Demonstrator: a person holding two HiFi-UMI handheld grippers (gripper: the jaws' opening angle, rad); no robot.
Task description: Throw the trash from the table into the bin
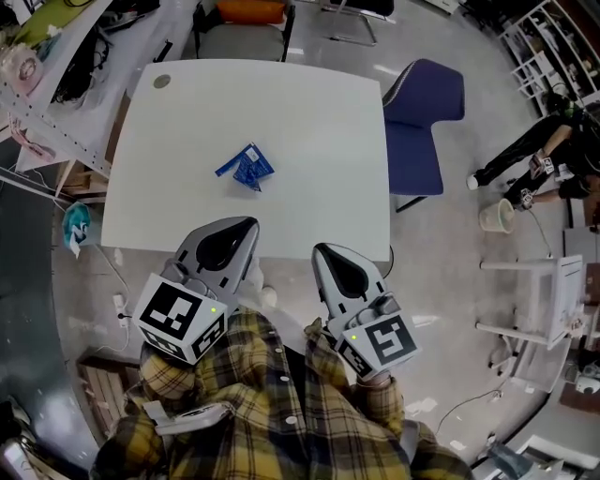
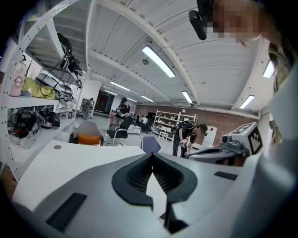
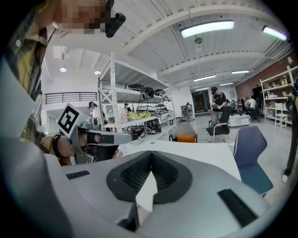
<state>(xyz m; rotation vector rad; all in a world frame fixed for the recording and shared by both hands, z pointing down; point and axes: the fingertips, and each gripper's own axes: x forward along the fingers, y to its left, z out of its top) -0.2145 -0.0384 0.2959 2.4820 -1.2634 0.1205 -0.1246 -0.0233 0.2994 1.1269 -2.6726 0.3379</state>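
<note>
The rectangular white table fills the middle of the head view, standing on a grey polished floor. A dark blue upholstered chair stands at its right side, and a chair with an orange seat at the far end. At the bottom of the view is the person's yellow-and-black plaid shirt, with both forearms reaching forward from it.

The left gripper, a grey two-jaw tool with a black-and-white marker cube at its rear, is held close to level and tipped slightly down. It points away from the person and a little to the right, its tip over the near edge of the table. The right gripper, with its own marker cube, points forward and a little to the left, its tip at the near table edge. The two tools lie side by side, apart, their tips leaning towards each other.

In each gripper view the dark ribbed pads meet at the tip, so both claws are closed, with nothing between them.

The trash, a crumpled blue plastic wrapper, lies near the middle of the table, ahead of the left gripper and apart from both tips. A small grey disc sits at the far left corner.
</note>
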